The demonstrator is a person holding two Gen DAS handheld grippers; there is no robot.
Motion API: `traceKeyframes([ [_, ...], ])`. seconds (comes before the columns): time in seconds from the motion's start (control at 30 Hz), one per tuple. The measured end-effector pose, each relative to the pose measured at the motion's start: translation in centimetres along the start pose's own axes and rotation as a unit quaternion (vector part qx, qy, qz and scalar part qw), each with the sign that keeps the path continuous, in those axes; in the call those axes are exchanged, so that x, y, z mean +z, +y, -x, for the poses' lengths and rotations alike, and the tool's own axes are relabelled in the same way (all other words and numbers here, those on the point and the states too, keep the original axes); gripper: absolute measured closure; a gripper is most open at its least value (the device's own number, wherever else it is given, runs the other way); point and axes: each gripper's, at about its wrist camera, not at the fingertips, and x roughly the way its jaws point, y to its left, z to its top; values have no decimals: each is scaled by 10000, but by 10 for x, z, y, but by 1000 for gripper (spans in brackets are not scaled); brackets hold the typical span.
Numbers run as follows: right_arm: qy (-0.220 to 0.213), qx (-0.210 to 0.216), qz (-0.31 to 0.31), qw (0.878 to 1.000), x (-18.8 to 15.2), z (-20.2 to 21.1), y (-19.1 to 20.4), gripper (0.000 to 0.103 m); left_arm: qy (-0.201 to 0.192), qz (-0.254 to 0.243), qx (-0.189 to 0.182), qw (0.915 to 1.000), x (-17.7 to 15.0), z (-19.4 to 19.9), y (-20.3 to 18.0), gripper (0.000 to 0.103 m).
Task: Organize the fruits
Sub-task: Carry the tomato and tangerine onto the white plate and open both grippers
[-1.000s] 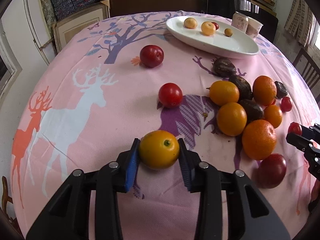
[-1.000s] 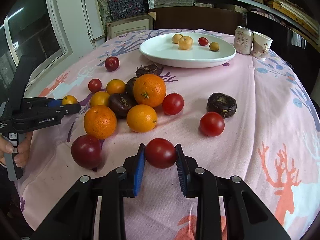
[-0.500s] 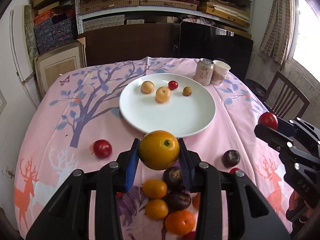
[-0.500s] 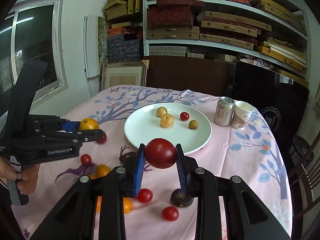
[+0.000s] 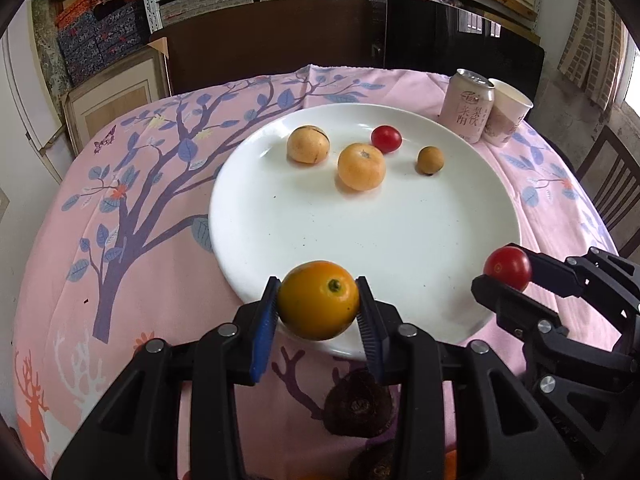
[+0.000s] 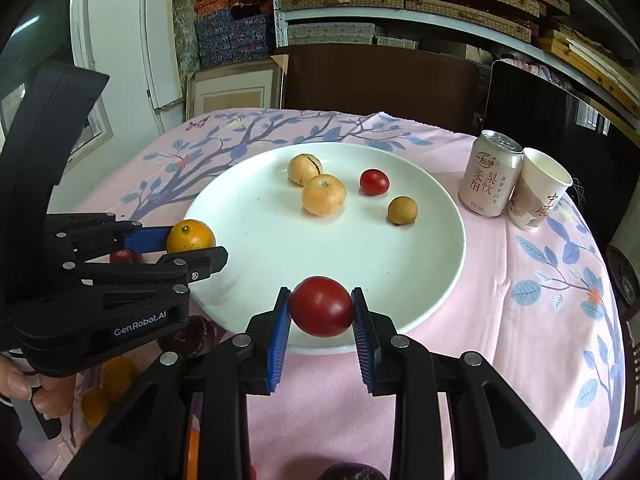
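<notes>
Left hand-held gripper (image 5: 319, 307) gripping orange (image 5: 319, 300), right hand-held gripper (image 6: 321, 312) gripping tomato (image 6: 321, 306) | we are hovering both over plate (image 5: 280, 240) rim | four fruits plated, more waiting on desk (image 6: 520, 320)

Dark fruit (image 6: 347, 473) bottom-edge cropped

A round table (image 6: 532, 320) under a pink cloth (image 5: 160, 216) printed with trees and deer carries a white plate (image 5: 320, 224), a can (image 6: 490, 174) touching a paper cup (image 6: 538, 190), and dark fruit (image 5: 358, 404) just beside the plate's near rim.
</notes>
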Motion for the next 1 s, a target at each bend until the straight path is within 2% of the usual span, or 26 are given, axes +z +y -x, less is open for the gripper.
traceKeyframes([
  [0.1,70,-9,39,10000,1,-7,3,71,30,19,7,10000,3,-6,1,66],
  [0.13,61,-13,28,10000,1,-8,3,68,52,19,8,10000,3,-7,1,66],
  [0.17,32,-37,17,10000,1,-7,3,52,59,3,7,10000,3,-7,0,60],
  [0.2,-31,-132,-11,9999,1,-5,2,46,6,-22,131,9999,3,-4,0,47],
  [0.27,-166,-128,-103,9997,0,1,-3,41,-214,-63,329,9992,2,6,2,29],
  [0.43,-145,24,-381,9992,-9,21,-13,41,-506,-7,293,9983,-5,41,12,25],
  [0.6,-180,82,-664,9976,-29,52,-20,33,-646,19,262,9976,-26,72,16,23],
  [0.87,-84,-41,-628,9980,-80,94,-7,32,-649,70,114,9978,-91,102,19,19],
  [1.0,23,-83,-629,9980,-108,106,3,32,-449,219,20,9988,-118,103,22,19],
])
